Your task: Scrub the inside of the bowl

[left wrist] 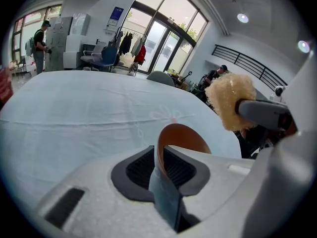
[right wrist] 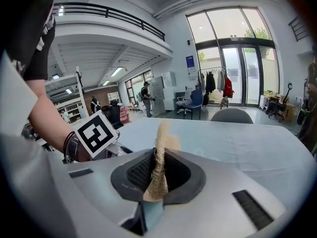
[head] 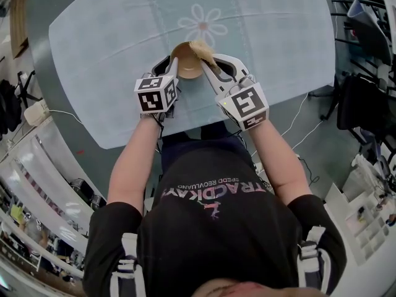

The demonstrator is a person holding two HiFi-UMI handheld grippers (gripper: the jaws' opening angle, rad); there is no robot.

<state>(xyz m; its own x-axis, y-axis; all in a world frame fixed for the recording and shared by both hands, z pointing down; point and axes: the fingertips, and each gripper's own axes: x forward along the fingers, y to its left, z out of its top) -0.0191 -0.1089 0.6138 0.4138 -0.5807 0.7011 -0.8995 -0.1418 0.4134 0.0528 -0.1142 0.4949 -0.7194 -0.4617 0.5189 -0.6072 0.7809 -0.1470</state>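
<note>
1. The left gripper (left wrist: 161, 168) is clamped on the rim of a brown bowl (left wrist: 181, 136); the thin wall stands edge-on between its two dark pads.
2. The bowl is held up off the table (head: 281, 33), over the near edge, and tilted so that its opening faces the right gripper.
3. The right gripper (right wrist: 157, 178) is closed tight on a yellowish, fibrous scrubbing pad (right wrist: 159, 165), which sticks up and forward out of the jaws.
4. In the head view the pad's free end lies over the bowl's far right rim. In the left gripper view it sits above and to the right of the bowl with a gap showing, so I cannot tell whether they touch.
5. The two grippers sit close together in front of the person, left beside right, with their marker cubes facing up.
6. The table carries a pale blue cloth with a white flower print (head: 203, 22) just beyond the bowl.
</note>
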